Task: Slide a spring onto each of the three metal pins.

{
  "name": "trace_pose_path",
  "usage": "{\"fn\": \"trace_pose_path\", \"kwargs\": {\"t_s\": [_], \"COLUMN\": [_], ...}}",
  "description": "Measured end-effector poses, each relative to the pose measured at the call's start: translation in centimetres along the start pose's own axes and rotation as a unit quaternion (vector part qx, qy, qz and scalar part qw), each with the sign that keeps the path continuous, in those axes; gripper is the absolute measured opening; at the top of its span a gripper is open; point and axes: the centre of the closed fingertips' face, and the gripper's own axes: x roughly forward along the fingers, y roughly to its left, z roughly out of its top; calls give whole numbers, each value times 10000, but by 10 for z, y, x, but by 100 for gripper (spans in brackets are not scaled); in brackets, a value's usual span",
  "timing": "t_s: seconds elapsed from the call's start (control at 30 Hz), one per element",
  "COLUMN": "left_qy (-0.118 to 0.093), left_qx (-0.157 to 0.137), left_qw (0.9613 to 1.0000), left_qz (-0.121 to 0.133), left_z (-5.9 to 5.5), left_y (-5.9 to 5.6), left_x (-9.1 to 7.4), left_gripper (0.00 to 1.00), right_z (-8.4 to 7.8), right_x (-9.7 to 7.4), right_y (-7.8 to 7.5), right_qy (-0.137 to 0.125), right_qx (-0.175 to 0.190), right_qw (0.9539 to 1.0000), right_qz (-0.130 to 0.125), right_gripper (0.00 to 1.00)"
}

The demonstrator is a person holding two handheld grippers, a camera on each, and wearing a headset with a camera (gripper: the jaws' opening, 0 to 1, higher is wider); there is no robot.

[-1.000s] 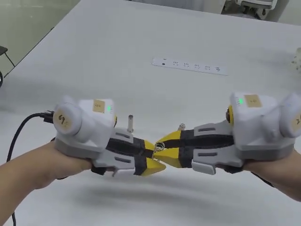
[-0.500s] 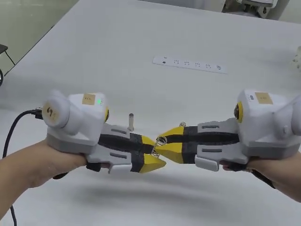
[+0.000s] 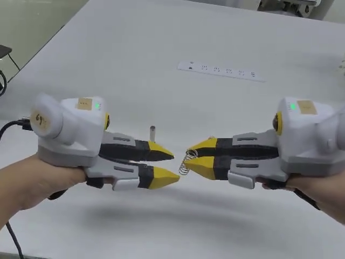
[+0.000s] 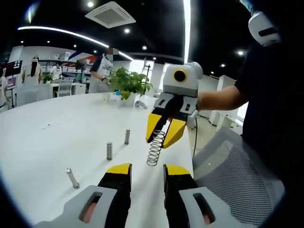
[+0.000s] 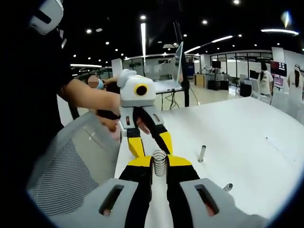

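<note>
Right gripper [image 3: 190, 156] pinches the spring [image 3: 185, 163] mid-air; left gripper [image 3: 174, 165] jaws spread, empty (two sprung pins [image 4: 109, 151] look done). Next, I reckon: line it over the bare pin [image 4: 72, 178].

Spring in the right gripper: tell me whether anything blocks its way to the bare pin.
Nothing visible does. The right gripper holds the spring, and in its view bare table lies between it and the bare pin. The left gripper, fingers open, faces it close by, just beside that path.
</note>
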Motion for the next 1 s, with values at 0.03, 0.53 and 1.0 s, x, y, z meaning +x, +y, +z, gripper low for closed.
{"fn": "trace_pose_path", "kwargs": {"t_s": [0.03, 0.53, 1.0], "left_qy": [-2, -145, -174], "left_qx": [-7, -243, -390], "left_qw": [10000, 9978, 9939], "left_qz": [34, 594, 1016], "left_z": [0, -3, -15], "left_y": [1, 19, 29], "left_x": [-2, -39, -60], "left_gripper": [20, 25, 33], "right_z": [-2, -24, -31], "right_x": [0, 4, 3], "right_y": [0, 1, -4], "right_qy": [49, 686, 749], "right_qx": [-29, -589, -570], "right_qw": [10000, 9959, 9956], "right_qz": [-5, 64, -6], "right_gripper": [8, 8, 8]}}
